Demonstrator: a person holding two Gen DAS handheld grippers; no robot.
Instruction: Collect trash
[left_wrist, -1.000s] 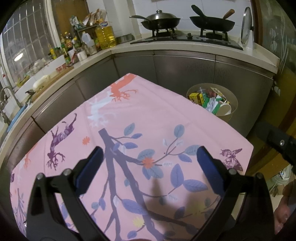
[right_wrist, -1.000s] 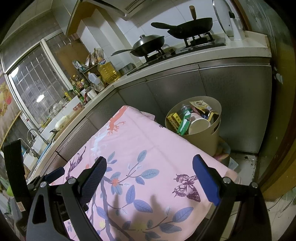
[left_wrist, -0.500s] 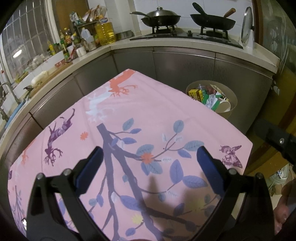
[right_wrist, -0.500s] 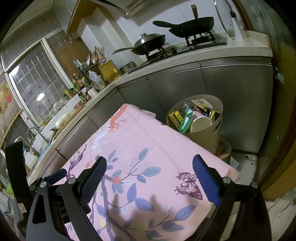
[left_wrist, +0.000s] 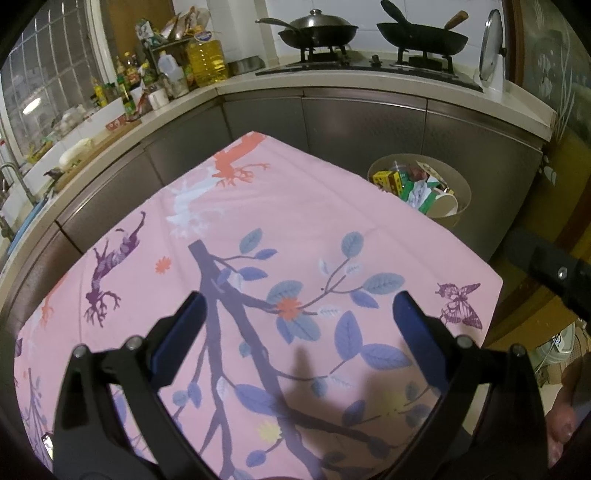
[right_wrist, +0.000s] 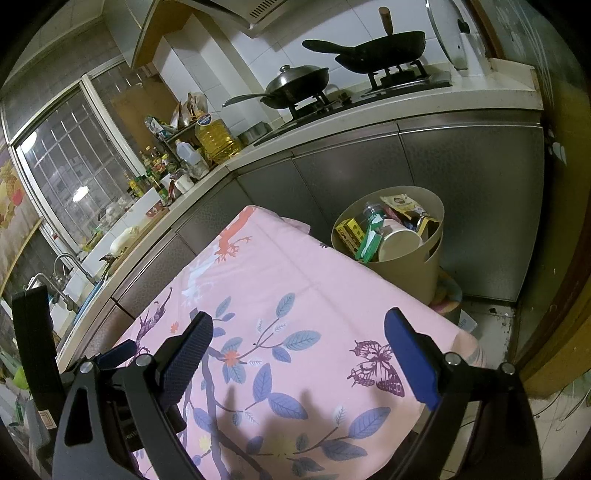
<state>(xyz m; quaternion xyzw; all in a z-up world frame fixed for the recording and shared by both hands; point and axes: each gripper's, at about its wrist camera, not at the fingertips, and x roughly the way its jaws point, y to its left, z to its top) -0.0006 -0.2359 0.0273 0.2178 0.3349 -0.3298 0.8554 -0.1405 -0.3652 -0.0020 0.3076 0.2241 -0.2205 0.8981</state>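
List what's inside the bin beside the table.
The bin holds a white paper cup, a yellow box, a green carton, a clear bottle and snack wrappers. Anything lower down is covered by this pile.

a pink cloth printed with blue leaves, a purple butterfly and a red tree (left_wrist: 295, 221) covers the table in the middle of the kitchen. behind it runs a pale countertop over grey metal cabinet doors (left_wrist: 369, 122). on the gas hob sit a lidded steel wok (left_wrist: 317, 31) and a black wok with a wooden handle (left_wrist: 421, 37). a big yellow bottle of cooking oil (right_wrist: 216, 142) stands in the corner among small sauce bottles (left_wrist: 125, 85). a barred window (right_wrist: 74, 177) fills the left wall, above a chrome tap (right_wrist: 68, 262).
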